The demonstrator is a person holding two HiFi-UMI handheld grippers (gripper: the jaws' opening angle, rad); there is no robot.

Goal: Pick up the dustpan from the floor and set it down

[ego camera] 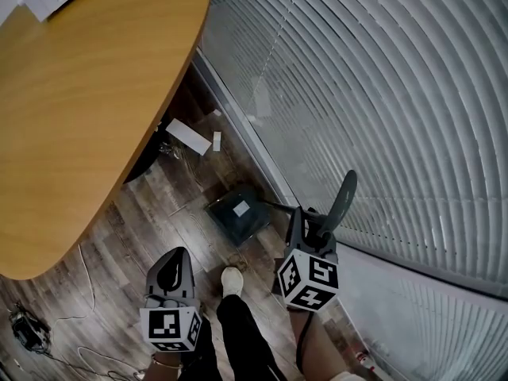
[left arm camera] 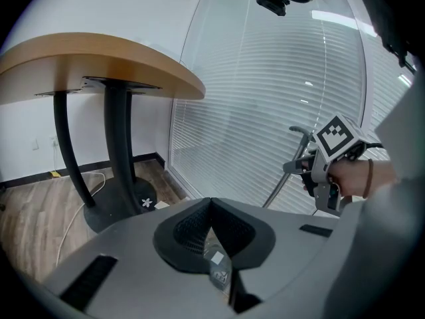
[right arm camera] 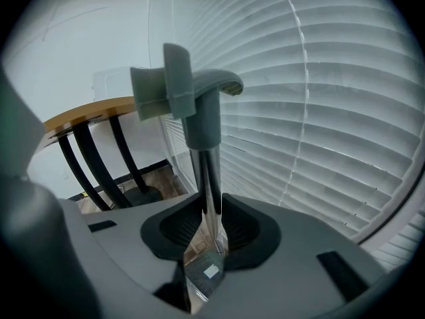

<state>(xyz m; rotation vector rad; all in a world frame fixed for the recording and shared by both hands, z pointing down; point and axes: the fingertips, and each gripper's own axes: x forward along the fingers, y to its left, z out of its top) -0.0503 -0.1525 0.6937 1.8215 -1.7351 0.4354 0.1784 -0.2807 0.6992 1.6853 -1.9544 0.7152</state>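
Observation:
A dark dustpan (ego camera: 238,213) lies flat on the wood floor beside the glass wall. Its thin metal pole (right arm camera: 207,171) rises at a slant to a grey grip (ego camera: 343,197) that shows large in the right gripper view. My right gripper (ego camera: 308,227) is shut on the pole just under that grip, and the pole stands between the two pads (right arm camera: 211,211). My left gripper (ego camera: 176,254) hangs to the left of the dustpan, well above the floor. Its jaws (left arm camera: 211,208) meet with nothing between them. The right gripper (left arm camera: 312,168) and the pole also show in the left gripper view.
A curved wooden table (ego camera: 79,94) fills the upper left, on dark legs with a round base (left arm camera: 116,198). A glass wall with blinds (ego camera: 381,94) runs along the right. A white box (ego camera: 189,136), loose cables (ego camera: 79,268) and the person's shoe (ego camera: 231,280) are on the floor.

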